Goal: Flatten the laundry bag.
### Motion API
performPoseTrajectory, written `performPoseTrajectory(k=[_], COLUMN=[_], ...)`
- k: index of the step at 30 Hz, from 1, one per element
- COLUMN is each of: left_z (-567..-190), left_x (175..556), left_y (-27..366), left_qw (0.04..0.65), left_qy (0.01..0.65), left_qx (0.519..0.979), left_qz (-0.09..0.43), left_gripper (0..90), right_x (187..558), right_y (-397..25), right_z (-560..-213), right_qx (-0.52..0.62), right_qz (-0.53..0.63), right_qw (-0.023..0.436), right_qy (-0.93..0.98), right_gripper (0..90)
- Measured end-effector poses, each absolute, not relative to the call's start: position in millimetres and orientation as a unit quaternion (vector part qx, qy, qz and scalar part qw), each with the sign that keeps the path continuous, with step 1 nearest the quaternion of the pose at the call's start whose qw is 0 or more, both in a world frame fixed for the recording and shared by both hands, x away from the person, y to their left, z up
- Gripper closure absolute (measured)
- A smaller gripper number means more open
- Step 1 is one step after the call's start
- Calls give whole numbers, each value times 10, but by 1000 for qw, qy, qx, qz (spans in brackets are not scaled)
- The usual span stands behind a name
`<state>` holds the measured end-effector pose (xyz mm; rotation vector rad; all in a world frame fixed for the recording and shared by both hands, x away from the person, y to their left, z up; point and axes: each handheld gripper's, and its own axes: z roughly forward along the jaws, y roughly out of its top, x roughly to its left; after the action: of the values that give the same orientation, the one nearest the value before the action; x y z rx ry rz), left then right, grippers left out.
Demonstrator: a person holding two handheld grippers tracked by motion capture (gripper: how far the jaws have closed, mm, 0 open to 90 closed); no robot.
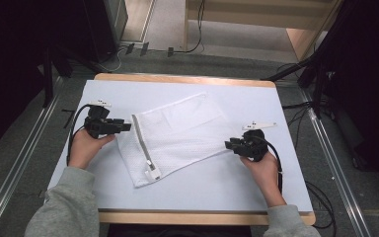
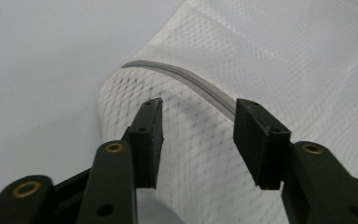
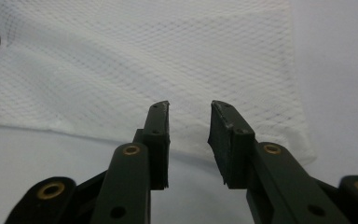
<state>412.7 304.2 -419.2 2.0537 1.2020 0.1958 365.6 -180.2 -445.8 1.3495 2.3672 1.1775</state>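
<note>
At centre of surface: white mesh laundry bag (image 1: 175,136), lying flat and slanted, zipper edge toward the left.
Zipper (image 1: 142,140): grey strip running along the bag's left end; white pull tab (image 1: 151,173) at the near corner.
Mesh up close: fine netting; zipper edge (image 2: 186,79) raised in a slight curve in the left gripper view.
Left hand-held gripper (image 1: 126,126): jaws apart, at the bag's left edge, hovering over the mesh beside the zipper; nothing clamped.
Right hand-held gripper (image 1: 228,144): jaws apart, at the bag's right edge (image 3: 242,126), nothing between them.
Surface (image 1: 256,182): pale covering over a wood-edged top.
Hands: one on each gripper, grey sleeves (image 1: 64,207) entering from the near side.
</note>
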Motion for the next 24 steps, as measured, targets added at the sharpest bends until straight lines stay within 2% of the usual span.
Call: performPoseTrajectory(k=[5, 9, 17, 24], left_z=[-4309, -4400, -4530, -4506], left_x=[4272, 4341, 4411, 4400], left_y=[3046, 3053, 3102, 3111], left_qw=[357, 362, 363, 359], left_qy=[466, 465, 473, 471], left_qx=[806, 805, 801, 803], left_qz=[73, 70, 58, 73], left_gripper=[456, 451, 488, 550], right_x=[3584, 3591, 3686, 3729], right_y=[-1832, -1900, -1808, -1738], right_z=[-4511, -4537, -4656, -4710], right_qx=[462, 476, 484, 481], right_qz=[387, 389, 372, 355], right_qw=[89, 99, 100, 110], right_qy=[793, 782, 786, 794], right_gripper=[651, 611, 581, 580])
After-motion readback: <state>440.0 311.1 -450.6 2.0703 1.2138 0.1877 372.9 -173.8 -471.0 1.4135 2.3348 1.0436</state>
